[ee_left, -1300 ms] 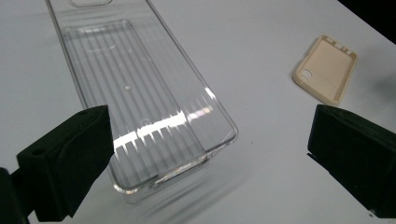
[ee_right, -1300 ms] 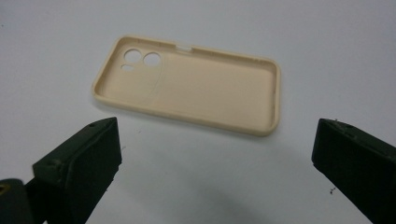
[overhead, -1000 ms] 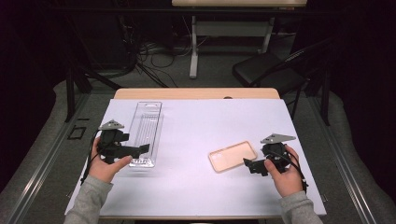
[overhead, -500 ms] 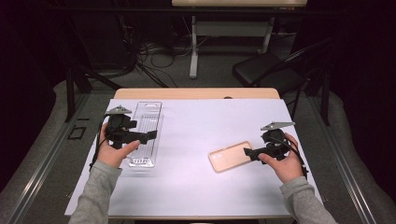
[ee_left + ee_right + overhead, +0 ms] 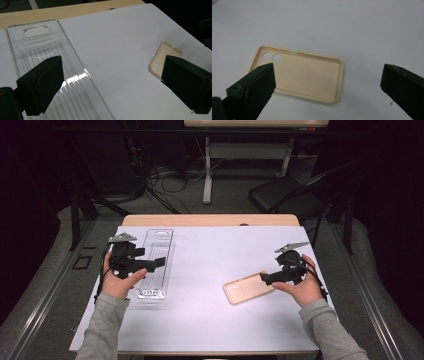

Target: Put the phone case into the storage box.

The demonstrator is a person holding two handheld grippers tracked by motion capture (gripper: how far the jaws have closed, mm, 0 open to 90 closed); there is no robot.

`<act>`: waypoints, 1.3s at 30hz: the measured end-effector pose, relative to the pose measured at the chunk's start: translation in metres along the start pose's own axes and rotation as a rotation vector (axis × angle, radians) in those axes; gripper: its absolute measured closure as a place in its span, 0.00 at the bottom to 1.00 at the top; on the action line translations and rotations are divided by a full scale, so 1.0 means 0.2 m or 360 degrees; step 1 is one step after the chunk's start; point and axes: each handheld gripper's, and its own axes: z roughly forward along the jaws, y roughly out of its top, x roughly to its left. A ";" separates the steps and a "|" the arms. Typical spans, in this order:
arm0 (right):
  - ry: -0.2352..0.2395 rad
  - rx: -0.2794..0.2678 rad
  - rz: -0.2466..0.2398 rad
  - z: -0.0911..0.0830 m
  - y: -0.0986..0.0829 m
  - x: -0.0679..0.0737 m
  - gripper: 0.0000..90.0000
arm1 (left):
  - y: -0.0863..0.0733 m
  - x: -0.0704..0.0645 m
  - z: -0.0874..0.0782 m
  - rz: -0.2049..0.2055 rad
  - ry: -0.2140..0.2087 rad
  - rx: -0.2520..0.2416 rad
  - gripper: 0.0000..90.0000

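Hovering with jaws spread wide, right gripper (image 5: 264, 279) at about 4 o'clock on the table, just over the near end of the beige phone case (image 5: 248, 288); nothing held. Looks like the approach step before a pick: next move probably calls for lowering, straddling 1 long edge of the case and closing on its thin raised rim. Lying flat, hollow side up on the white sheet (image 5: 210, 270), soft-looking matte shell, rounded corners, 2 round camera holes (image 5: 271, 57) near 1 end plus a smaller opening beneath. Farther out, at about 9 o'clock, left gripper (image 5: 159, 262) likewise gaping and empty, poised above the clear plastic tray (image 5: 159, 240). Long, narrow, glossy, ribbed along the floor, with an oblong hang slot (image 5: 35, 32) at the far end. Well apart, tray and case. Beyond the sheet at 12 o'clock, a strip of pale wooden tabletop (image 5: 210, 220).
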 end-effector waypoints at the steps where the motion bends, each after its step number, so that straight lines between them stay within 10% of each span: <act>1: 0.0000 0.0000 0.0000 0.00 0.00 0.00 0.02 | 0.00 0.00 0.00 0.0000 0.0001 -0.0003 0.06; 19: 0.0013 0.0287 -0.0043 0.12 0.13 -0.09 0.39 | -0.02 0.02 -0.02 -0.0001 0.0011 -0.0007 0.06; 39: -0.0087 0.0466 -0.0010 0.19 0.19 -0.10 0.55 | -0.02 0.02 -0.01 -0.0010 0.0015 -0.0015 0.08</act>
